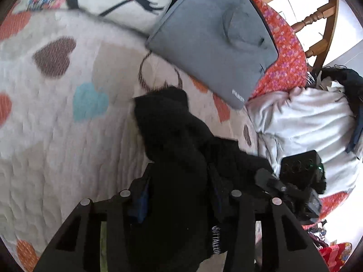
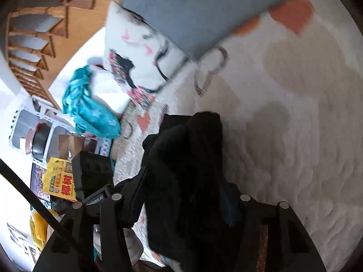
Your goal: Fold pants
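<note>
Both grippers, left and right, are pinching bunched black pants over a heart-print quilt. White lettering on the pants is showing, too blurred to read.

Daylight is flooding both views, soft and even across the quilted bed cover. In the left wrist view the background around the wooden chair at two o'clock is blowing out to pure white. In the right wrist view glare is washing out the area at eight o'clock. Motion blur is smearing the printed pillow and the grey cushion. The black pants are reading as a detail-less dark mass, throwing a faint shadow toward three o'clock in the right view. Fisheye distortion is bending everything near the dark circular rims.
</note>
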The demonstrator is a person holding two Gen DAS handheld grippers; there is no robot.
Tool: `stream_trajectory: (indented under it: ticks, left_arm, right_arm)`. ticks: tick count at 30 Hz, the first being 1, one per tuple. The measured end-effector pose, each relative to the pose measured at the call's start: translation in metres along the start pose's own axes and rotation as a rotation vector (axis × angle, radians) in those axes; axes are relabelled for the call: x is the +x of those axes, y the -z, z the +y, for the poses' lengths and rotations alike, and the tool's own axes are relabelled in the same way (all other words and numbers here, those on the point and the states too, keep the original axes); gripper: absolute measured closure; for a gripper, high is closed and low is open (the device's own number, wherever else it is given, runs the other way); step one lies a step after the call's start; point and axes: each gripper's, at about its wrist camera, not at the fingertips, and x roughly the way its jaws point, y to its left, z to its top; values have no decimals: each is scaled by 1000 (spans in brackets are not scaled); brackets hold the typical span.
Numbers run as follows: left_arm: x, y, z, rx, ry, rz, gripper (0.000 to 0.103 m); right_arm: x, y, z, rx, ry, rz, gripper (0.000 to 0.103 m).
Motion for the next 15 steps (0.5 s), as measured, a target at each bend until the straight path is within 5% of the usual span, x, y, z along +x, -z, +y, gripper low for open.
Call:
stream_trajectory:
  ticks: [2,5,7,11,13,15]
  left_arm:
    - [9,-12,3,-14,-58,-6,60]
    - [29,-15,20,-40,-192,18,59]
    - [31,-9,32,-64,-190,28,55]
    - [7,-2,36,-89,-152,-4,55]
    - [-10,2,29,-53,-179,-43,55]
    - [-31,10,18,-5,-221,-86,54]
  right_arm:
    - [-3,-13,1,-9,31,-24,42]
    - [0,-25,-14,3,189,-35,41]
    - [3,-23,-24,-37,390,-28,41]
    - [-22,-14,-16,-46,471,-113,36]
    - [-37,-11,3,-84,409,-167,33]
    - [-43,-9,25,-93,243,-183,10]
